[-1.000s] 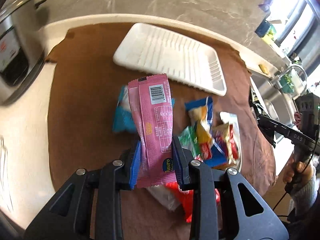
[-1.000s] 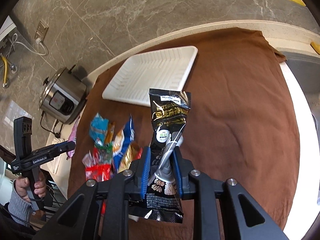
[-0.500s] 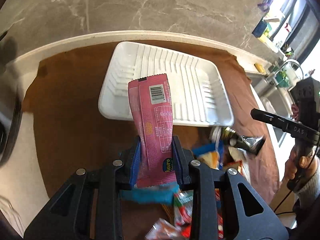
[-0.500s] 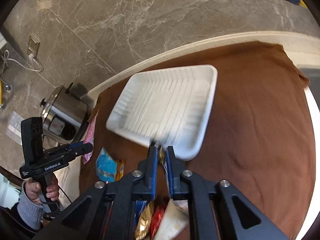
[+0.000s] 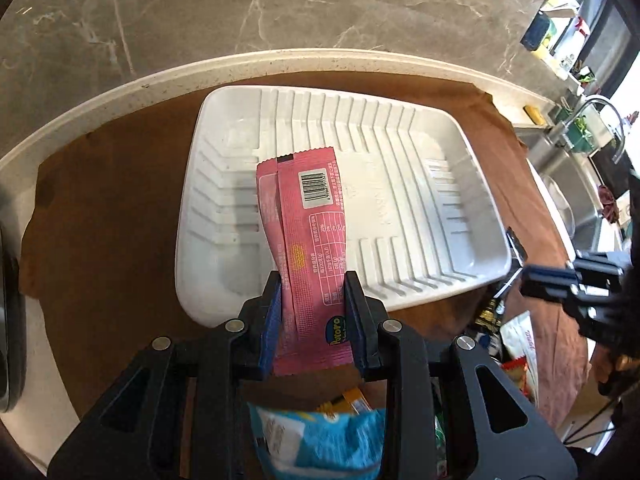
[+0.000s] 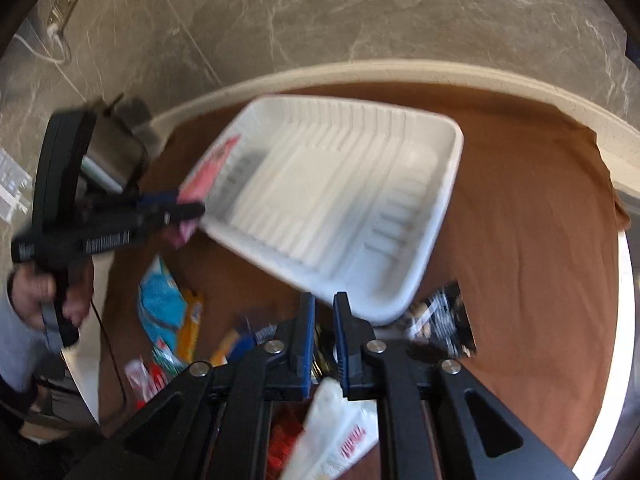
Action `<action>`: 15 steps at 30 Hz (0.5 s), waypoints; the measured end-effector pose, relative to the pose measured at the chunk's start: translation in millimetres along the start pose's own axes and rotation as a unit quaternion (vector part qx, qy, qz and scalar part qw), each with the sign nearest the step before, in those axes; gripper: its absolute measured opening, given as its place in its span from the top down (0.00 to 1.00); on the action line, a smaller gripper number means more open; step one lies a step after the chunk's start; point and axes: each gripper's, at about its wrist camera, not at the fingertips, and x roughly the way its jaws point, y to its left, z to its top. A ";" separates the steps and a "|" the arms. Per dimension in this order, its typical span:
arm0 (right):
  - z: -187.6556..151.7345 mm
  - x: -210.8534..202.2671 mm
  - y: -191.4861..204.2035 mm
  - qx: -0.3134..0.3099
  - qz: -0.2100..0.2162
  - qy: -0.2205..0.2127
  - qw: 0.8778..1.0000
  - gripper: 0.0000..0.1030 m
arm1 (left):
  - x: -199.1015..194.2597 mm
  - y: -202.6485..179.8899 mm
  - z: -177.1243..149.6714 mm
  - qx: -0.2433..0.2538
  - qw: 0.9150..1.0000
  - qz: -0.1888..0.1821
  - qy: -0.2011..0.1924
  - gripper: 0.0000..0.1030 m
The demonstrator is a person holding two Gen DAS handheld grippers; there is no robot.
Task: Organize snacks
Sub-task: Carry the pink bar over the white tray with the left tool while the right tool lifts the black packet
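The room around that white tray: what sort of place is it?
Most likely a home kitchen. A pale stone countertop runs along a grey marble wall, a steel sink with a curved faucet sits at the far right, and a metal cooker-like appliance, blurred, stands beside a wall socket.

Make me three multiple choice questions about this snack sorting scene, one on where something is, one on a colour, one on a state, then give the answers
1. Where is the white tray?
A. on the brown cloth
B. in the sink
C. on the cooker

2. What colour is the packet in the left gripper?
A. green
B. pink
C. black

3. What is the state of the white tray?
A. full of snacks
B. upside down
C. nothing lying in it

Answers:
1. A, brown cloth shows on all sides of the tray.
2. B, the pink packet with a barcode sits between the fingers.
3. C, its ribbed floor is bare; the pink packet is held above it.
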 end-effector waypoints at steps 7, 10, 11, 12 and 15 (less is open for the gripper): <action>-27.3 7.0 -23.2 0.089 -0.005 0.023 0.996 0.58 | 15.2 -1.0 7.5 0.020 0.999 0.025 0.001 0.71; -28.8 7.6 -31.8 0.142 0.008 0.012 0.990 0.45 | 17.9 -6.9 7.3 0.023 0.999 0.028 0.000 0.71; -28.2 9.2 -33.2 0.151 0.009 0.012 0.988 0.43 | 18.3 -7.6 7.6 0.024 0.999 0.028 0.000 0.71; -27.7 10.9 -34.7 0.161 0.006 0.012 0.987 0.42 | 18.3 -8.4 7.3 0.025 0.999 0.028 -0.001 0.71; -26.5 15.6 -39.1 0.191 0.010 0.011 0.982 0.41 | 19.5 -10.4 7.3 0.028 0.999 0.031 -0.002 0.70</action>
